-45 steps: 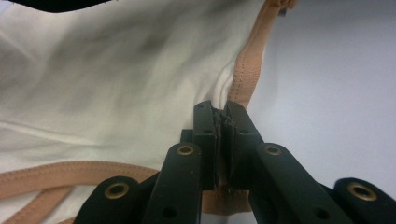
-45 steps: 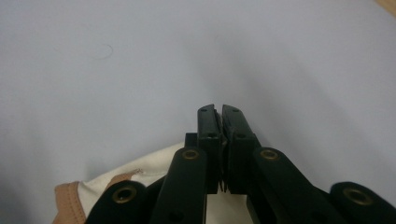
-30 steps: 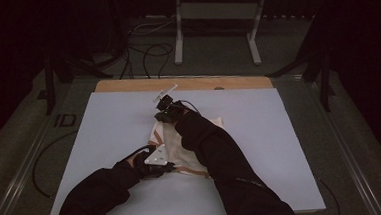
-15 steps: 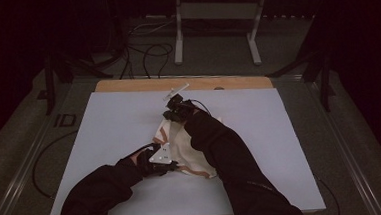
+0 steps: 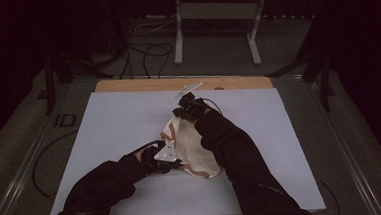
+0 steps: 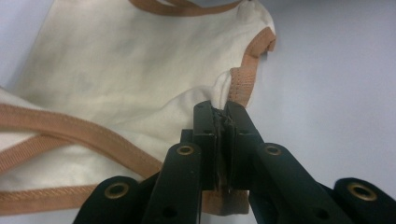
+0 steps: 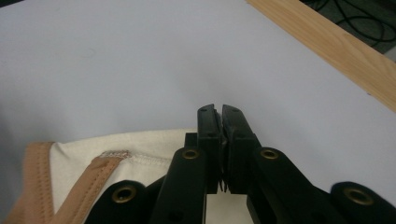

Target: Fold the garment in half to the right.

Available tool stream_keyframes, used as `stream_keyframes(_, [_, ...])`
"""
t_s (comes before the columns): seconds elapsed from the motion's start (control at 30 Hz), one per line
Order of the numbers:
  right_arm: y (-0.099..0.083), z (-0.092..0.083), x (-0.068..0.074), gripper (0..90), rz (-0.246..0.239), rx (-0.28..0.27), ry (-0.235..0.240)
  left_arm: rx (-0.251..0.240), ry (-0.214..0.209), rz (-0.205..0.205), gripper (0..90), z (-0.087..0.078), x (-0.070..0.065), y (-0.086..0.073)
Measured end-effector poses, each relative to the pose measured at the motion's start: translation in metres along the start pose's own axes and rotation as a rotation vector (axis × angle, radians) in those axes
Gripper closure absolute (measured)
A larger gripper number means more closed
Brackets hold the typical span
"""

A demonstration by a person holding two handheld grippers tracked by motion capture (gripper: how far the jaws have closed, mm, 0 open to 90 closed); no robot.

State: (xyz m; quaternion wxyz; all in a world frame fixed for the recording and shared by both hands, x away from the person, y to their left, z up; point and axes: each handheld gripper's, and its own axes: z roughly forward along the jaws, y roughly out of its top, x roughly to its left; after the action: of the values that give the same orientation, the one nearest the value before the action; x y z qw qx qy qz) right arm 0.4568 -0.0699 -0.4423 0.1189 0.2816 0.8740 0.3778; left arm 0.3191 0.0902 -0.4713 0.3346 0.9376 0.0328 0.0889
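Cream garment [image 5: 193, 147] with tan binding lying rumpled near centre of white counter [image 5: 114, 122], between the two forearms. Looks like a small sleeveless top; exact cut hard to tell. Work in hand judged as spreading or folding it.

Progress, as judged: early to middle. Cloth bunched, not flat; no neat fold visible. Near edge and far edge both gripped, so stretch-out apparently under way. Left to do: pull flat, smooth, fold or lay out.

Left hand-held gripper [image 6: 223, 116]: jaws clamped on garment edge, right beside tan binding [image 6: 243, 74]; cloth visibly pinched between pads. In high view, sits at near-left side of cloth [image 5: 174, 161], low over counter, forearm entering from bottom left, grey plate on top.

Right hand-held gripper [image 7: 219, 114]: jaws closed; cream hem [image 7: 140, 156] running under them, a sliver of cloth seemingly between pads, so probably holding far edge, though grip not fully clear. In high view, at far end of garment [image 5: 185, 112], arm stretched forward across cloth, close to wooden strip [image 5: 142, 84] at counter's back edge. Sleeve covering part of garment.

Both grippers well apart, cloth spanning between.
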Motion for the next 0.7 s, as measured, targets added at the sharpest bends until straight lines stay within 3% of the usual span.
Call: stream_keyframes(0.7, [-0.021, -0.03, -0.022, 87.2, 0.027, -0.021, -0.05, 0.005, -0.029, 0.044, 85.8, 0.016, 0.004, 0.028])
